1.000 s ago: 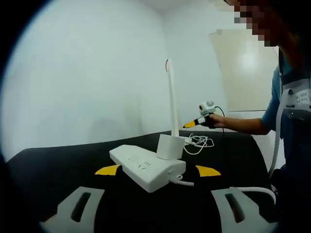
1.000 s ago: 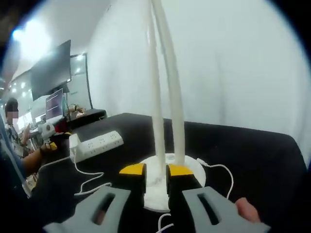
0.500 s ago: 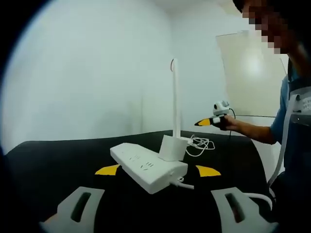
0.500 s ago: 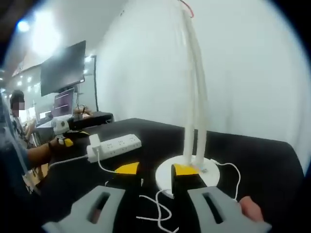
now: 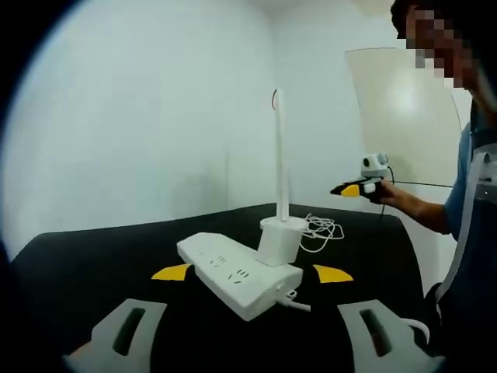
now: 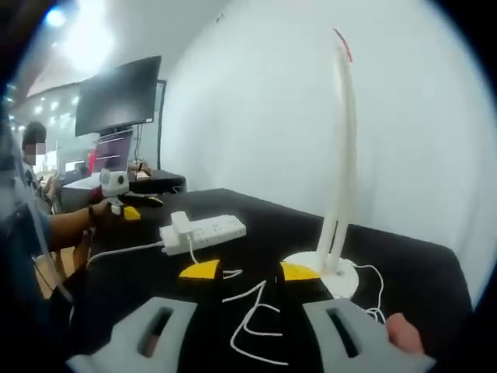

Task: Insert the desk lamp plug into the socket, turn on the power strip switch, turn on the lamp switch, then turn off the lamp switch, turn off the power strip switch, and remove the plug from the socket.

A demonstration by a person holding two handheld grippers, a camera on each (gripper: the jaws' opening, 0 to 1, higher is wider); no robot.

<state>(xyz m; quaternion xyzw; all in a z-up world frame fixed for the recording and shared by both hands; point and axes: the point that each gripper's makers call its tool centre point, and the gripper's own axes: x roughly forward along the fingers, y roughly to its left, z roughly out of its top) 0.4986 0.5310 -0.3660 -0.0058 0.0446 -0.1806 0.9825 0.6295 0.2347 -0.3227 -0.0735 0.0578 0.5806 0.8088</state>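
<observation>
A white power strip [image 5: 233,270] lies on the black table, with a white plug [image 5: 278,240] standing in its far end. My left gripper [image 5: 252,273] is open, its yellow tips on either side of the strip. Behind the plug rises the thin white lamp [image 5: 281,155]. A hand holds my right gripper [image 5: 359,186] in the air at the right. In the right gripper view, my right gripper [image 6: 248,270] is open above the loose white cable [image 6: 252,311]. The lamp [image 6: 342,155] stands to its right on a round base [image 6: 326,273]. The strip [image 6: 208,228] and the left gripper [image 6: 124,203] lie farther left.
The table is covered in black cloth [image 5: 93,256] and stands against white walls. A coil of white cable [image 5: 318,229] lies behind the plug. A monitor [image 6: 120,97] and a desk with a laptop [image 6: 109,151] stand in the room beyond. The person's body [image 5: 466,233] is at the right.
My right gripper has drawn back and away from the lamp base, and its jaws have spread a little. The left gripper has stayed by the strip.
</observation>
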